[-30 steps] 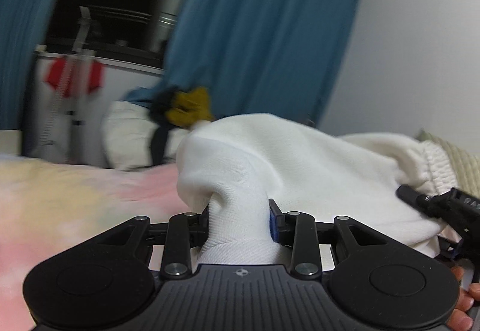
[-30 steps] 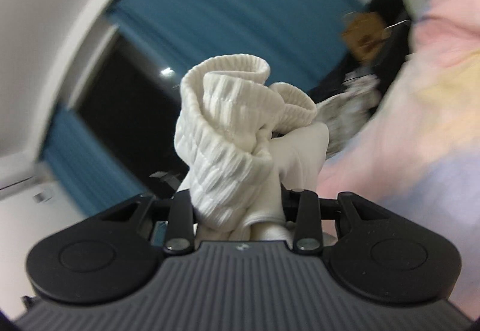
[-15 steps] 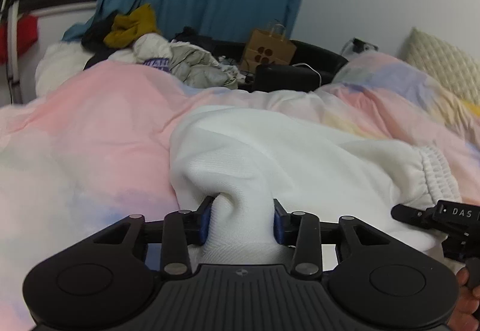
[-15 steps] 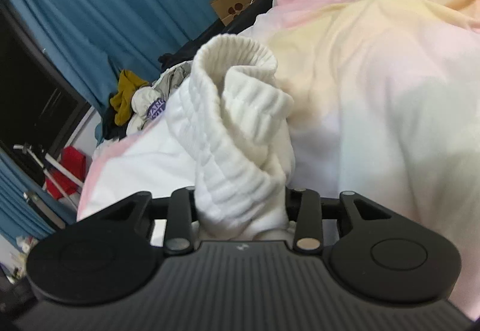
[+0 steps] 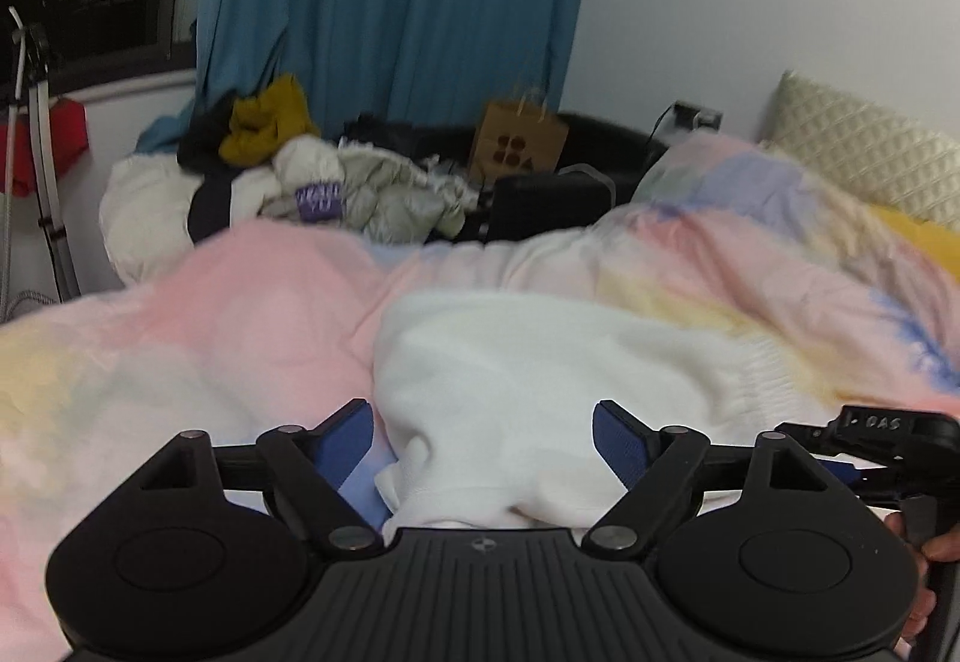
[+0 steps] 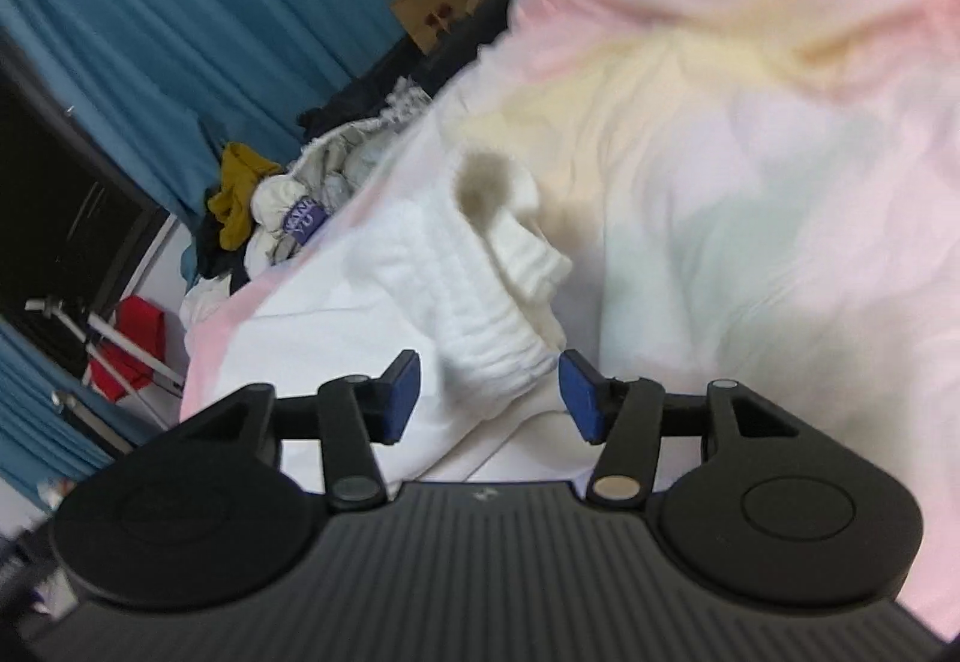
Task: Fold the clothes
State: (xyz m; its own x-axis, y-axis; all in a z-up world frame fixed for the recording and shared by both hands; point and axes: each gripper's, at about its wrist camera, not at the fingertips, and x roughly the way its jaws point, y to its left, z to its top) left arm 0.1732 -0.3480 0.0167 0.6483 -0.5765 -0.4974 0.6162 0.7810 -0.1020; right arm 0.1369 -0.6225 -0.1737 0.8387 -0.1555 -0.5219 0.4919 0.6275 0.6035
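Observation:
A white sweatshirt (image 5: 540, 362) lies on the pastel bedspread (image 5: 240, 314). My left gripper (image 5: 483, 440) is open, its blue pads on either side of a loose fold of the white cloth without gripping it. In the right wrist view the sweatshirt's ribbed cuff (image 6: 498, 296) lies on the bedspread (image 6: 750, 152). My right gripper (image 6: 489, 392) is open, jaws spread around the ribbed edge. The right gripper also shows at the right edge of the left wrist view (image 5: 882, 440).
A pile of other clothes (image 5: 312, 176) lies beyond the bed, with a brown paper bag (image 5: 516, 146) and blue curtain (image 5: 390, 2) behind. A quilted pillow (image 5: 864, 152) sits at the right. A red object on a white stand (image 6: 126, 350) is at the left.
Both grippers lowered the sweatshirt onto the bed, then opened and let go of the cloth. The garment now rests on the bedspread.

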